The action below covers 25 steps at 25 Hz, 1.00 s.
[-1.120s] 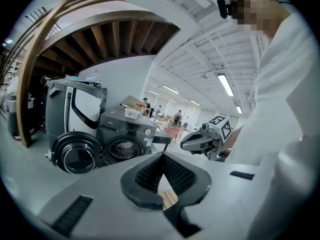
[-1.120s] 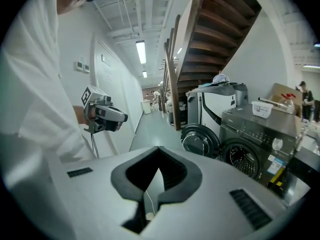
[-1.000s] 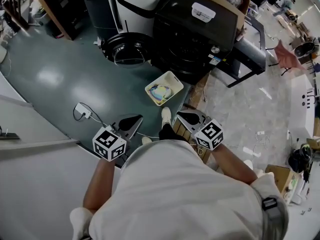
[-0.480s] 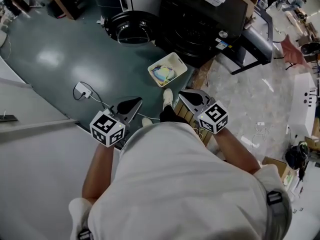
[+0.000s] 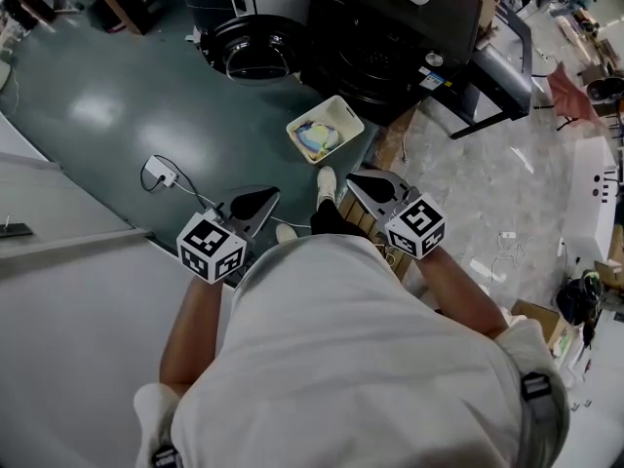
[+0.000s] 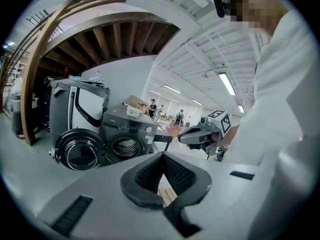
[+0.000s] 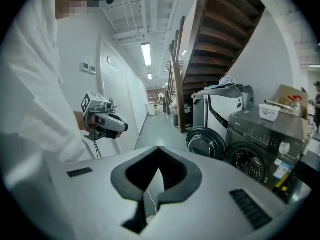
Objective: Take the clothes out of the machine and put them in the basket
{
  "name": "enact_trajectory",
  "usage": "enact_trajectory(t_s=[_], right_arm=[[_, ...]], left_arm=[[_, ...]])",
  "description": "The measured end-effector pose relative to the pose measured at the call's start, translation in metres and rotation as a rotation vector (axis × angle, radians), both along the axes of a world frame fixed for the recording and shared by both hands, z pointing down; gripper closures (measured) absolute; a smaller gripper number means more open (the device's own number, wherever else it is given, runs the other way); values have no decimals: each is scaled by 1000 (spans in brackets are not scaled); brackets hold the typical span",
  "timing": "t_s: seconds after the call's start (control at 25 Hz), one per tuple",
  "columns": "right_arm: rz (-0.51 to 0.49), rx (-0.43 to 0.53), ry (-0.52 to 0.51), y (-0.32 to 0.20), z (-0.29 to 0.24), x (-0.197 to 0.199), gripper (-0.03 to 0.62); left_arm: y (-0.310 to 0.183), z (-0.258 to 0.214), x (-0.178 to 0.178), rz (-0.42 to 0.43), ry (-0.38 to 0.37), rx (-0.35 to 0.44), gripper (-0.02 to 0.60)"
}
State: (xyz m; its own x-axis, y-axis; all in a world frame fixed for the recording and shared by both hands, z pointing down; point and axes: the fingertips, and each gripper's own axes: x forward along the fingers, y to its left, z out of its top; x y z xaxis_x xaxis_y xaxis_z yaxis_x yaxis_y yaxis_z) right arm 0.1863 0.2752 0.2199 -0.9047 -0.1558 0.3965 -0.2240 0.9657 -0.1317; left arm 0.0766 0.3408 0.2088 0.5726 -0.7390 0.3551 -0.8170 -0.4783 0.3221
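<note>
Fingers (image 6: 148, 173) of the left gripper (image 5: 263, 198) are pressed together on nothing; those of the right gripper (image 5: 357, 180) likewise meet empty; both hover mid-frame in the head view, either side of the person's white shoe (image 5: 327, 179); just above them the white basket (image 5: 349, 111), holding pale clothes (image 5: 317, 140), sits on the floor; the dark washing machine (image 5: 390, 37) stands top centre, its round door (image 5: 255, 52) open at left.

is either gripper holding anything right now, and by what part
Nothing is held. The left gripper and the right gripper both have their jaws together, with nothing between them.
</note>
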Motion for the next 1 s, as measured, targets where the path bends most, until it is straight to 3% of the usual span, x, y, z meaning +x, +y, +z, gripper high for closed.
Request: enact_trajectory(t_s=[1.0], right_arm=[[-3,-33,36,-6,10,3,589]], left_arm=[[-6,18,11,25,17,-46,584]])
